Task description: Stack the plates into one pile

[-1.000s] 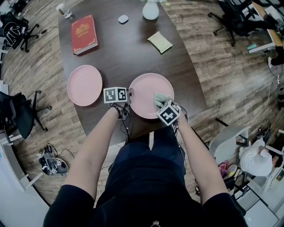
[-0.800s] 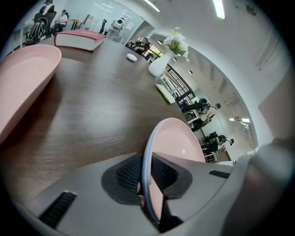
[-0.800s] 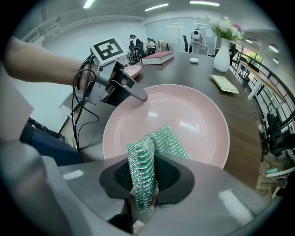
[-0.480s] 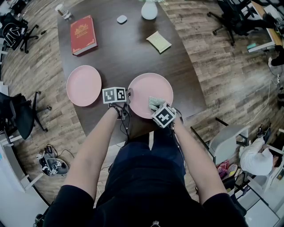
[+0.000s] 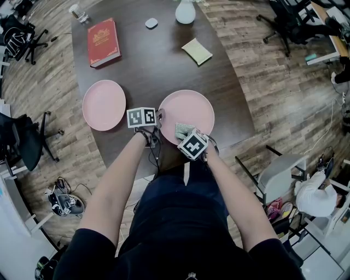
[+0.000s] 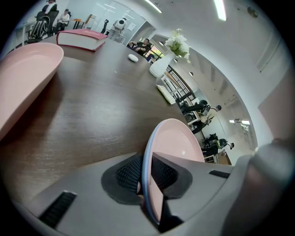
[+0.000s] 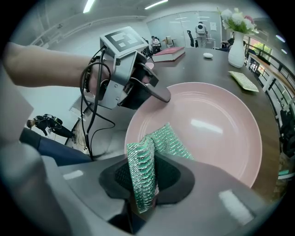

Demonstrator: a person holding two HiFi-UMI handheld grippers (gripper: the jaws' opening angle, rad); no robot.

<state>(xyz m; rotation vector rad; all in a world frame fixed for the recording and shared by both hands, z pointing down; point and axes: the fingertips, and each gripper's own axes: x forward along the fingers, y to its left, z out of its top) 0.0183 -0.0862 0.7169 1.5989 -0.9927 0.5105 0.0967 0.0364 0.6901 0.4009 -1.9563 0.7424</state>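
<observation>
Two pink plates lie apart on the dark table. My left gripper is shut on the left rim of the nearer plate; in the left gripper view that rim runs between the pads of the left gripper. The second plate lies to the left, also seen as the second plate. My right gripper is shut on a green scouring cloth, whose free end rests on the nearer plate close to its near rim. The left gripper also shows there at the plate's far-left rim.
Farther back on the table are a red book, a white vase, a yellow-green pad, a small white object and a glass. The table's near edge runs just below the plates. Office chairs stand around on the wooden floor.
My right gripper has slid left across the near part of the plate with the green cloth in it. The left gripper and both plates have stayed put.
</observation>
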